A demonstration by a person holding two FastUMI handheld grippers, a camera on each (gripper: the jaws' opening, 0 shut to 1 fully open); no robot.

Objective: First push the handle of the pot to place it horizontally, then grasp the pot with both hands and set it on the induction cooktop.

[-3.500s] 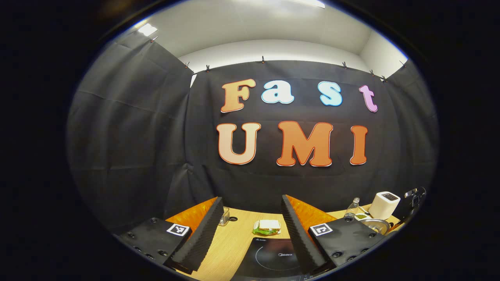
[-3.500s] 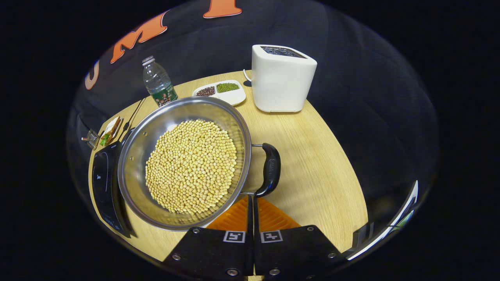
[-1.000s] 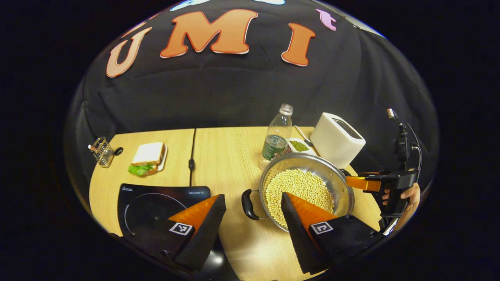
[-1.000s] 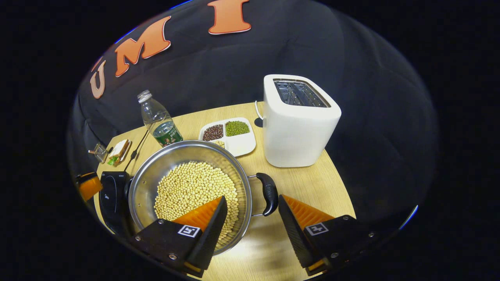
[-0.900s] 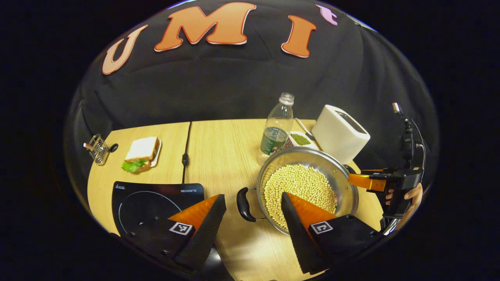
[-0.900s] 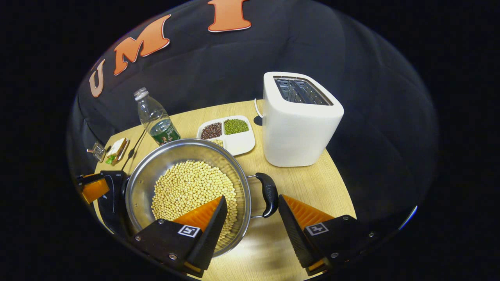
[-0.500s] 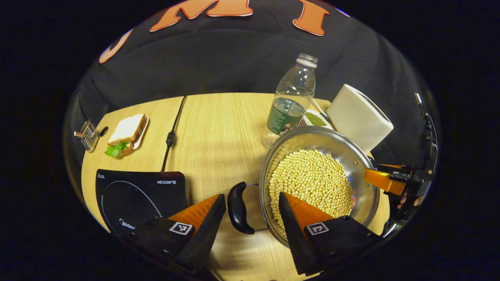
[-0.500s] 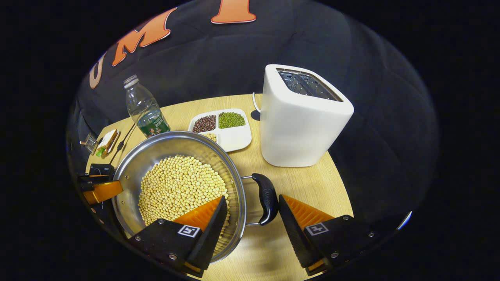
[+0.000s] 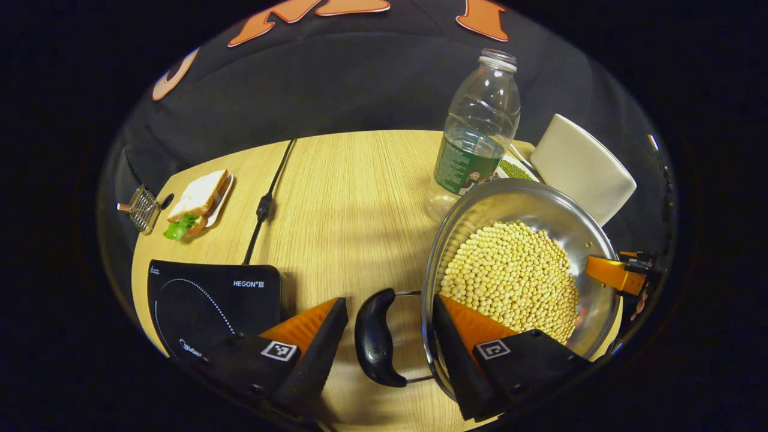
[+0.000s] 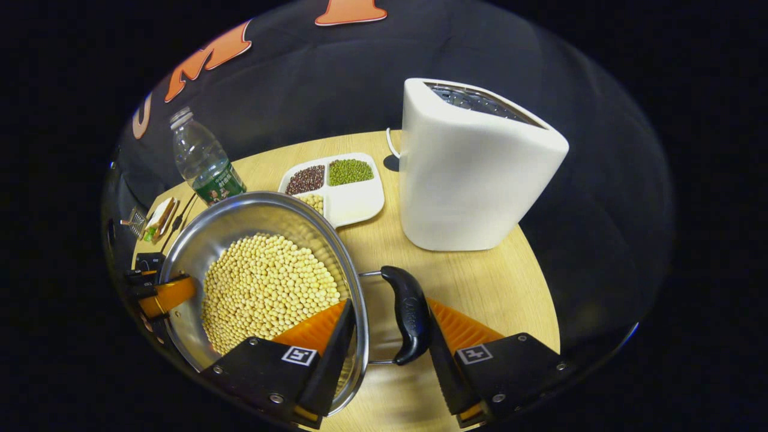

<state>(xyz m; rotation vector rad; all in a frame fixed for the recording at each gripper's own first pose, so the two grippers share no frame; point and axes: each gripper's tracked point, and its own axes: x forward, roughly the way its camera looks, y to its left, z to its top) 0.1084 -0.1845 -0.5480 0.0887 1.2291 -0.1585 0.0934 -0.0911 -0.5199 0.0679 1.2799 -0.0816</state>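
A steel pot holding soybeans stands on the wooden table, right of the black induction cooktop. In the left gripper view, my left gripper is open and straddles the pot's black left handle; its right finger reaches over the rim. In the right gripper view, my right gripper is open around the pot's other black handle, with its left finger over the pot rim. Each view shows the other gripper's orange finger at the pot's far side: the right gripper and the left gripper.
A water bottle, a white toaster and a divided dish of beans stand just behind the pot. A sandwich on a plate, a small wire rack and the cooktop's cable lie at the far left.
Both grippers have come down and forward onto the pot, so each handle now sits between a pair of fingers. The right gripper's fingers have drawn in slightly. The pot stays put.
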